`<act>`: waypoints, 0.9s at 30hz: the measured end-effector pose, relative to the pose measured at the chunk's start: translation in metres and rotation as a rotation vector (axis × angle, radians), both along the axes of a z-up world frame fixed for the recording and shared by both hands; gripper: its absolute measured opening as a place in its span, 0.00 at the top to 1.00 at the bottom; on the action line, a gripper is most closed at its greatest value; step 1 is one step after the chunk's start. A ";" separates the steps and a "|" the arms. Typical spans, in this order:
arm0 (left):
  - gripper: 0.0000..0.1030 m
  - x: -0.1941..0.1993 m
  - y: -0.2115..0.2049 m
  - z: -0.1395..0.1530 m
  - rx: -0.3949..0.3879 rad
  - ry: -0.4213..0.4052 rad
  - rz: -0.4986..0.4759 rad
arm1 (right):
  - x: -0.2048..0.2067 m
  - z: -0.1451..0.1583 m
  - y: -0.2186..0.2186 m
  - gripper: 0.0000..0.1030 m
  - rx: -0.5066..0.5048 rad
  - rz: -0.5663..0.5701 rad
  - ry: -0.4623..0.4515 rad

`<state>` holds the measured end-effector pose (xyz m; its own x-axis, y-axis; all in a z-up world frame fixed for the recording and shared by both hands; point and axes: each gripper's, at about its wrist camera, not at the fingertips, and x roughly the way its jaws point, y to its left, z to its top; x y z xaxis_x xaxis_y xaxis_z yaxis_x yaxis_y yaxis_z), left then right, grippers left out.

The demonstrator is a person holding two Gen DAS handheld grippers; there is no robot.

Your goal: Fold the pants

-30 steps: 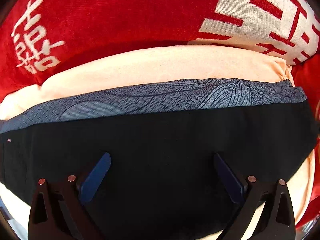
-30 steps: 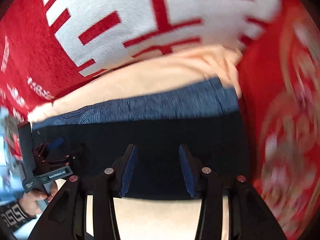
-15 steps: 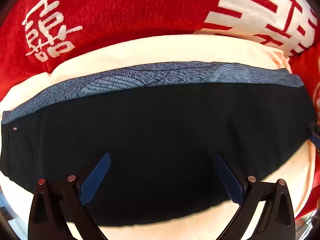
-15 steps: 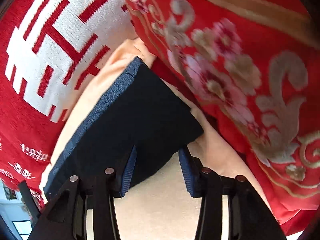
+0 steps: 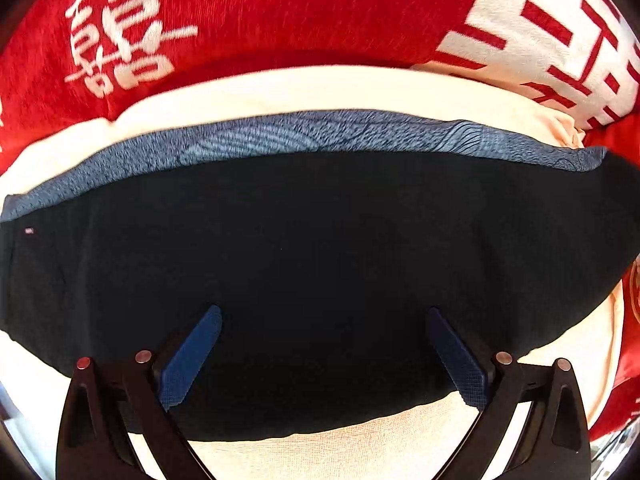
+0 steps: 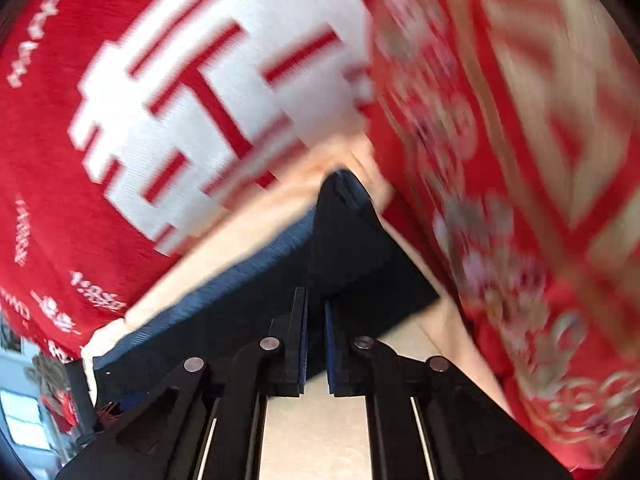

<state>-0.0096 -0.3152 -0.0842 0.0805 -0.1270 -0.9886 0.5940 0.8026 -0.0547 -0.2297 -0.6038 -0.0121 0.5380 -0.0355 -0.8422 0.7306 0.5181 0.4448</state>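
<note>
Pants [image 5: 320, 264]: dark, folded into a wide band, lying on a peach cloth [image 5: 320, 92] spread over a red blanket [image 5: 280, 12] w/ white characters. Long axis runs left-right across the left wrist view; grey-blue patterned waistband [image 5: 320, 136] along the far edge, plain fold edge nearest the camera.

Left tongs [image 5: 324, 356] hang over the pants near the close edge, jaws spread wide, nothing between the pads. Pads look just above the fabric; contact can't be told. Pants extend well past both fingers to either side.

Right wrist view, blurred: shows the pants' end, seen cornerwise, w/ the waistband [image 6: 224, 288] running off to lower left. Right tongs [image 6: 316, 344] have just been closing and now sit almost shut on the near edge of the pants [image 6: 360, 256] at that end; dark fabric lies in the narrow slot between the pads and rises in a peak beyond the tips. Only this view shows a second red cloth [image 6: 520, 200] w/ gold and floral pattern at right, and the peach cloth [image 6: 312, 432] bare under the tongs. Left view alone shows the full width of the fold.
</note>
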 end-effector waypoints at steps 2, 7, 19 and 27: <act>0.00 0.002 0.000 0.000 0.015 -0.009 -0.009 | 0.004 0.002 -0.003 0.92 -0.006 0.020 0.010; 0.00 -0.007 0.002 -0.012 0.029 -0.012 0.012 | 0.009 -0.069 -0.012 0.86 0.149 0.005 0.212; 0.00 -0.009 -0.001 0.002 0.052 -0.004 -0.003 | 0.006 -0.051 0.049 0.55 0.173 0.085 0.243; 0.00 -0.002 0.059 0.017 0.068 -0.014 0.041 | 0.029 -0.059 0.107 0.55 0.278 0.171 0.207</act>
<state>-0.0113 -0.2561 -0.0670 0.0983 -0.0556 -0.9936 0.5613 0.8276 0.0092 -0.2006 -0.4965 -0.0711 0.3338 0.2846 -0.8986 0.7332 0.5208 0.4373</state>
